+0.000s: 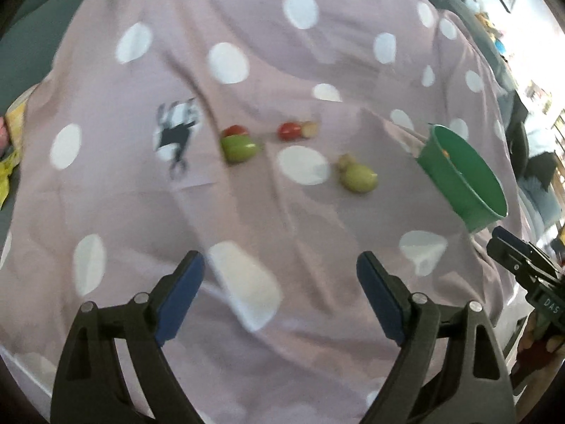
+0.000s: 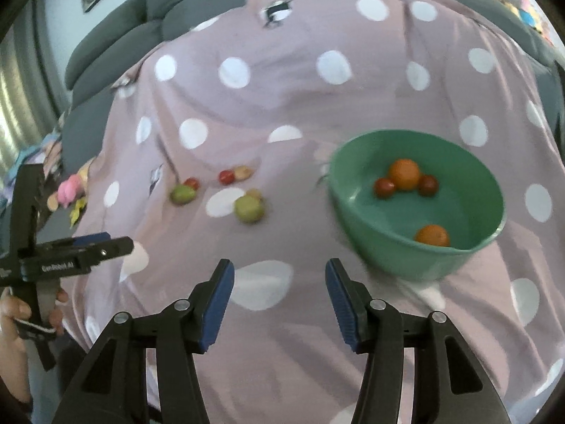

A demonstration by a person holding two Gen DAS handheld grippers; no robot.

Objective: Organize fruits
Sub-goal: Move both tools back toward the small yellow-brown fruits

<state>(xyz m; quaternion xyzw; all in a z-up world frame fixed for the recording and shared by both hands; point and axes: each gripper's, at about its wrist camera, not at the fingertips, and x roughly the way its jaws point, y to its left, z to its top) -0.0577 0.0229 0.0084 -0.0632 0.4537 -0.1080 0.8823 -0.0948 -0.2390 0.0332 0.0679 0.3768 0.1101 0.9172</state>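
Note:
A green bowl point(image 2: 367, 219) sits on the spotted cloth and also shows in the left wrist view point(image 1: 459, 180). It holds two oranges point(image 2: 405, 174) and two small red fruits point(image 2: 384, 187). On the cloth lie two green fruits point(image 1: 238, 148) point(image 1: 358, 178), two red fruits point(image 1: 289, 130) and a pale one point(image 1: 310, 129). The near green fruit also shows in the right wrist view point(image 2: 249, 208). My left gripper point(image 1: 280, 275) is open and empty, short of the fruits. My right gripper point(image 2: 279, 279) is open and empty, left of the bowl's front.
The pink cloth with white spots point(image 1: 226, 63) covers a grey sofa point(image 2: 116, 35). Toys and yellow wrappers point(image 2: 69, 190) lie at the cloth's left edge. The other gripper's handle point(image 1: 522, 268) stands at the right edge.

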